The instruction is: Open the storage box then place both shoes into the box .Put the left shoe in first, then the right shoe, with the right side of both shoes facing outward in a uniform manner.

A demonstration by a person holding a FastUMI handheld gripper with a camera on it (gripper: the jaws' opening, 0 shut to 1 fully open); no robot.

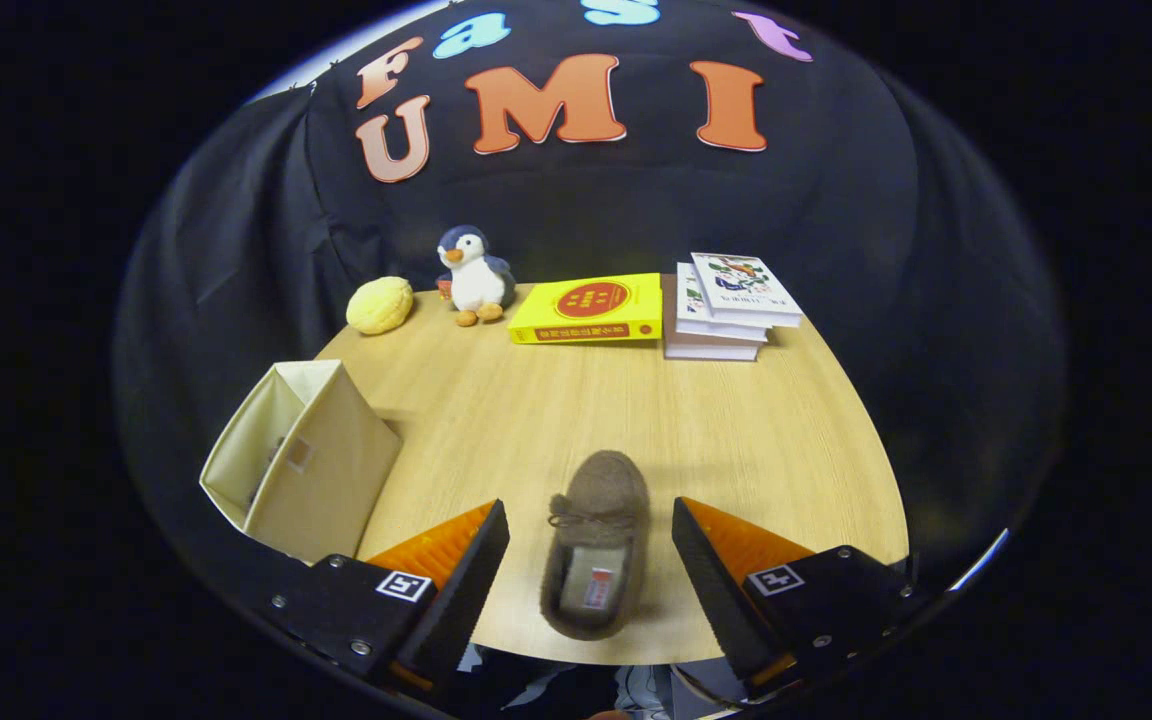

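A brown fuzzy shoe [596, 540] with a small bow lies on the wooden table [636, 400], toe pointing away from me. It sits between my two fingers, which stand wide apart on either side without touching it. My gripper [591, 525] is open. To the left of the left finger stands a cream fabric storage box [301, 455], tilted, its open top facing left; something dark shows inside it, too hidden to name.
Along the table's far edge sit a yellow round plush [380, 304], a penguin toy [474, 275], a yellow book [591, 309] and a stack of books [731, 305]. The table's near edge runs just under the shoe's heel.
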